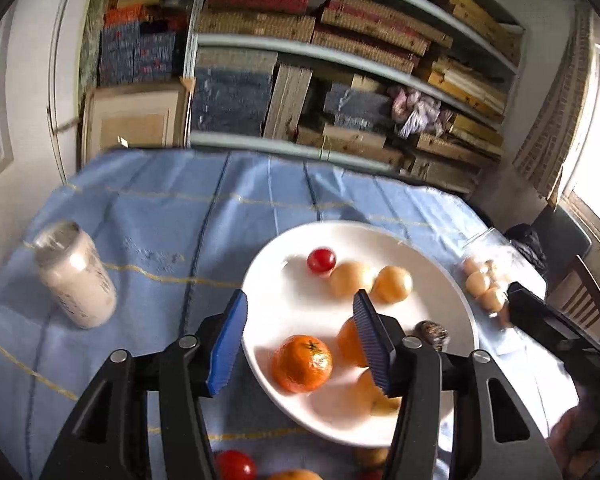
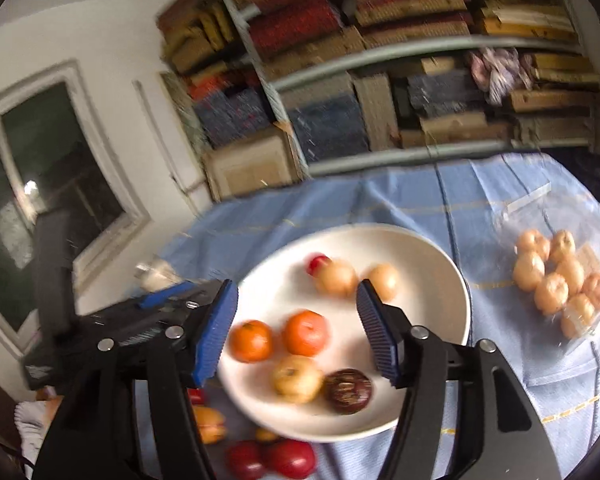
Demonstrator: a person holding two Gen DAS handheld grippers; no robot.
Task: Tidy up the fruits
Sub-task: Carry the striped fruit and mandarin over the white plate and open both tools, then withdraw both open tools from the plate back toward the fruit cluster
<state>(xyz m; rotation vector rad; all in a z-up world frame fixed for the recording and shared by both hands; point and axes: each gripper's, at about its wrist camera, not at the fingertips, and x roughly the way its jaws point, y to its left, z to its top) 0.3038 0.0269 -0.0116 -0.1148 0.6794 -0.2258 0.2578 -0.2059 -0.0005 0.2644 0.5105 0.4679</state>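
Note:
A white plate (image 1: 300, 308) (image 2: 432, 276) on the blue tablecloth holds two oranges (image 1: 302, 364) (image 2: 252, 340), several pale yellow fruits (image 1: 392, 284) (image 2: 298, 378), a small red fruit (image 1: 321, 261) (image 2: 318, 264) and a dark brown fruit (image 2: 348, 391) (image 1: 432, 332). My left gripper (image 1: 300, 340) is open and empty above the plate's near left part. My right gripper (image 2: 298, 334) is open and empty above the plate. Loose red fruits (image 2: 272, 460) (image 1: 236, 465) and a yellow-orange fruit (image 2: 210, 424) lie on the cloth in front of the plate.
A white jar (image 1: 76, 276) stands on the left of the table. A clear bag of pale fruits (image 2: 560, 280) (image 1: 484, 280) lies to the right of the plate. Shelves packed with stacked books stand behind the table. The other gripper (image 2: 100, 328) (image 1: 556, 328) shows at each view's edge.

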